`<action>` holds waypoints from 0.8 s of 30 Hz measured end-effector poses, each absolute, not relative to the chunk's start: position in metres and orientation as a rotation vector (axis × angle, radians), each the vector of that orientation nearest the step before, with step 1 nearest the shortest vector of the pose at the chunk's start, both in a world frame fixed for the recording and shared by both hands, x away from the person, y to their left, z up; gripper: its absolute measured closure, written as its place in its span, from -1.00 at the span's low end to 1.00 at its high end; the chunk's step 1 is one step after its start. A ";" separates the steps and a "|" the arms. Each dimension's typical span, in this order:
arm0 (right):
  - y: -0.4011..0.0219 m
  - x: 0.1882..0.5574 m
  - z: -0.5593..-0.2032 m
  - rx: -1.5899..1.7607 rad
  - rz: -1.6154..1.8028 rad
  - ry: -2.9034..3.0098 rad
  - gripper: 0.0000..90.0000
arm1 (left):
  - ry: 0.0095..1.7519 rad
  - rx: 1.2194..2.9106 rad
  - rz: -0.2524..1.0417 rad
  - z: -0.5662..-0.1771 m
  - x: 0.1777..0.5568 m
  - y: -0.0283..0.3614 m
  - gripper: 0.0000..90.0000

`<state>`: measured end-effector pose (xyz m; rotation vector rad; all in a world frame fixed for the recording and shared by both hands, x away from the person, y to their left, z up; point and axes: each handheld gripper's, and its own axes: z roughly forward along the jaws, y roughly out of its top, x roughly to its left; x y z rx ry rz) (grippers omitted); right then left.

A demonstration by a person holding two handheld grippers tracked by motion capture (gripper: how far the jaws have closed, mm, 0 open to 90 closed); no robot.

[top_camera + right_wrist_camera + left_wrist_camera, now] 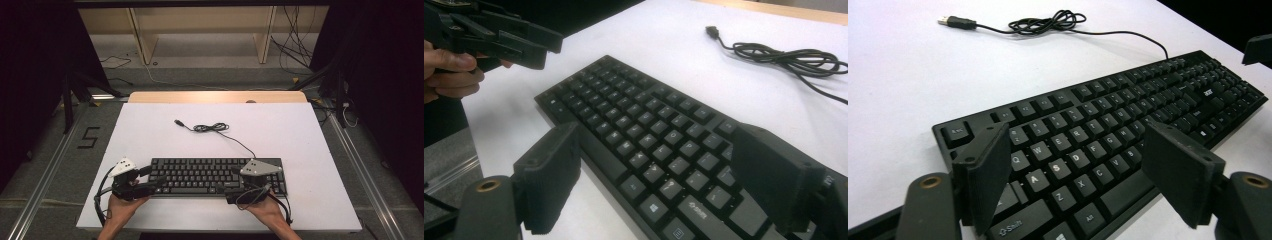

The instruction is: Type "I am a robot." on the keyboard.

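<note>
**Both grippers released over the keyboard**

My left gripper (150, 180) hangs wide open above the black keyboard's (200, 175) left end, my right gripper (231, 187) open over its right end. The keyboard lies flat near the white table's (150, 135) front edge, its USB cable (212, 128) coiled behind

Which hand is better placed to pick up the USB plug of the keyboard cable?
Probably left: the left gripper at the keyboard's left end lies nearer the USB plug; the right gripper is farther right.

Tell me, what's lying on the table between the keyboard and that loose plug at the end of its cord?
In the high view, between the keyboard and the plug is bare white table; to the right, the cord lies in a small tangle.
</note>
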<state>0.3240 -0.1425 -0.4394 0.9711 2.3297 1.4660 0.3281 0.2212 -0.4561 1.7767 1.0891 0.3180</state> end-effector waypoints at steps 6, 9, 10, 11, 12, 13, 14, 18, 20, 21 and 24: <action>-0.135 0.323 -0.442 0.959 1.462 2.353 -0.51 | 1.071 1.780 0.302 -0.456 0.326 0.216 -0.40; -0.133 0.323 -0.442 0.952 1.461 2.359 -0.51 | 1.049 1.794 0.282 -0.456 0.325 0.212 -0.35; -0.133 0.322 -0.442 0.952 1.462 2.360 -0.51 | 1.039 1.798 0.275 -0.457 0.324 0.210 -0.30; -0.133 0.322 -0.442 0.952 1.462 2.358 -0.51 | 1.026 1.807 0.271 -0.457 0.323 0.208 -0.26; -0.133 0.322 -0.442 0.953 1.463 2.358 -0.51 | 1.007 1.820 0.265 -0.457 0.323 0.206 -0.19; -0.134 0.322 -0.442 0.954 1.465 2.357 -0.51 | 0.991 1.837 0.259 -0.458 0.323 0.204 -0.10; -0.134 0.322 -0.442 0.954 1.465 2.355 -0.51 | 0.979 1.849 0.249 -0.458 0.322 0.202 -0.01; -0.134 0.322 -0.442 0.955 1.470 2.349 -0.51 | 0.942 1.905 0.232 -0.463 0.322 0.193 0.33; -0.135 0.322 -0.441 0.952 1.469 2.349 -0.51 | 0.929 1.932 0.230 -0.465 0.322 0.189 0.51; -0.135 0.322 -0.441 0.952 1.469 2.349 -0.51 | 0.924 1.943 0.228 -0.466 0.322 0.187 0.58; -0.135 0.322 -0.441 0.953 1.471 2.348 -0.51 | 0.914 1.988 0.230 -0.470 0.323 0.181 0.79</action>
